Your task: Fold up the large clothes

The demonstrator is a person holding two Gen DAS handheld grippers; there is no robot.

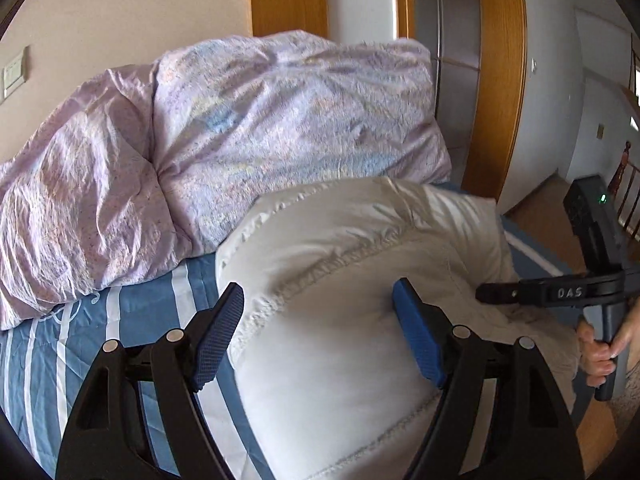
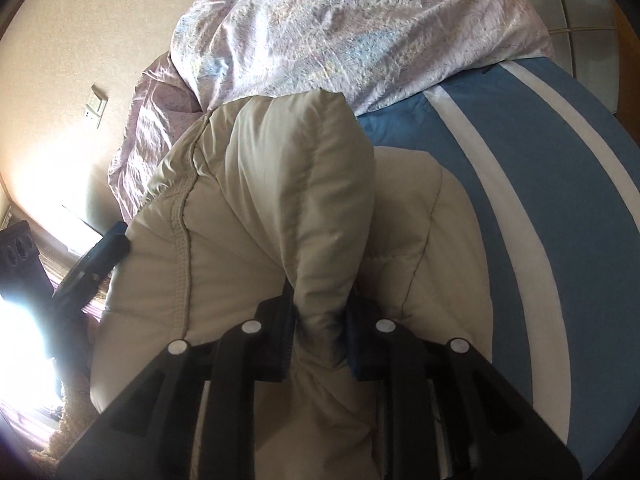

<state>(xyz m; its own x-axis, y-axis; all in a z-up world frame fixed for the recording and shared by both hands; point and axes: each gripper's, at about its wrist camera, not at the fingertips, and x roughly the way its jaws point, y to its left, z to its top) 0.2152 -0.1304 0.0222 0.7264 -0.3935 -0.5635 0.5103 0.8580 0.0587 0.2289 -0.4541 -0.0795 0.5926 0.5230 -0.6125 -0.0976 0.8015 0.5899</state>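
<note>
A puffy cream-white quilted jacket (image 1: 360,256) lies on the blue and white striped bed (image 1: 120,320). My left gripper (image 1: 320,332) is open, its blue pads on either side of the jacket's bulge just above it. My right gripper (image 2: 318,336) is shut on a raised fold of the jacket (image 2: 296,200). In the left wrist view the right gripper (image 1: 496,293) comes in from the right at the jacket's far edge, held by a hand. The left gripper's blue pad (image 2: 114,240) shows at the jacket's left edge in the right wrist view.
A crumpled lilac floral duvet (image 1: 240,128) is piled at the head of the bed against the beige wall, and it also shows in the right wrist view (image 2: 340,32). A wooden door frame (image 1: 500,80) and hallway lie to the right. The bed edge (image 1: 532,256) drops to the floor.
</note>
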